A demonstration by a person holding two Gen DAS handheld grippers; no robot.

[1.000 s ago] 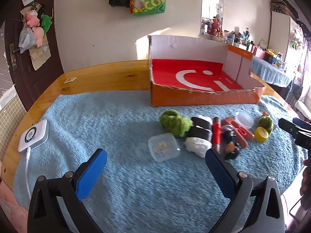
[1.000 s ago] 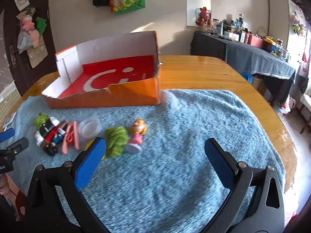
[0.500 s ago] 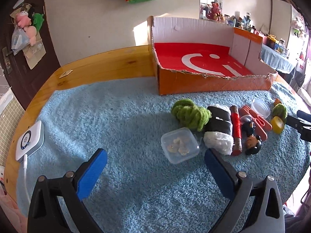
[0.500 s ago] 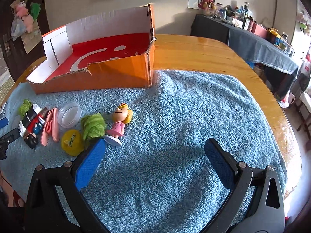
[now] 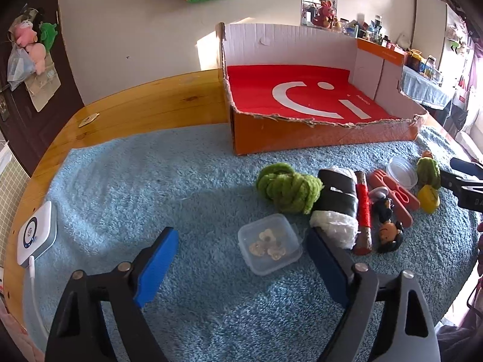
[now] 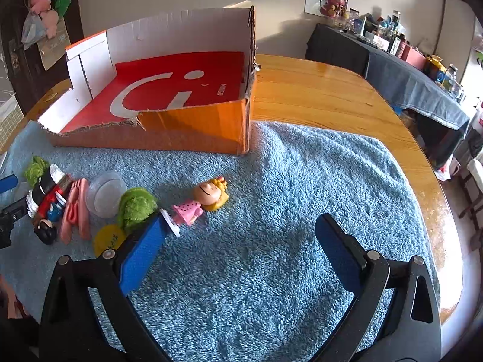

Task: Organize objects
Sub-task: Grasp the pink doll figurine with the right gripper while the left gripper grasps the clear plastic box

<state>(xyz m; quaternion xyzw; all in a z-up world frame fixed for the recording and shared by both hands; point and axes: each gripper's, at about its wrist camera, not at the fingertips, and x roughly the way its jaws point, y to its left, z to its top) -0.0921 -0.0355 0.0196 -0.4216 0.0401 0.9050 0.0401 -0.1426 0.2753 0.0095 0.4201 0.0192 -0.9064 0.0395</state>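
Note:
A small clear lidded box (image 5: 268,247) lies on the blue towel (image 5: 151,181) between the fingers of my left gripper (image 5: 241,238), close to the right finger. Those jaws are closing, and the pads do not press on the box. Behind it lie green yarn (image 5: 286,187), a black-and-white roll (image 5: 335,208), a red stick (image 5: 363,208) and a dark-haired figure (image 5: 388,229). My right gripper (image 6: 241,223) stands open over bare towel. A pink-dressed doll (image 6: 205,199) lies just ahead of its left finger. The orange cardboard box (image 6: 193,126) with a red floor sits behind.
A white device (image 5: 36,235) with a cable rests at the towel's left edge. Pink scissors (image 6: 74,211), a clear lid (image 6: 105,194), a green plush (image 6: 135,206) and a yellow disc (image 6: 108,241) lie left of the doll. The wooden table (image 6: 332,96) ends at the right.
Both grippers have come lower and closer to the row of objects. The left jaws have narrowed, and the clear box now lies between them. The doll sits nearer the right gripper's left finger.

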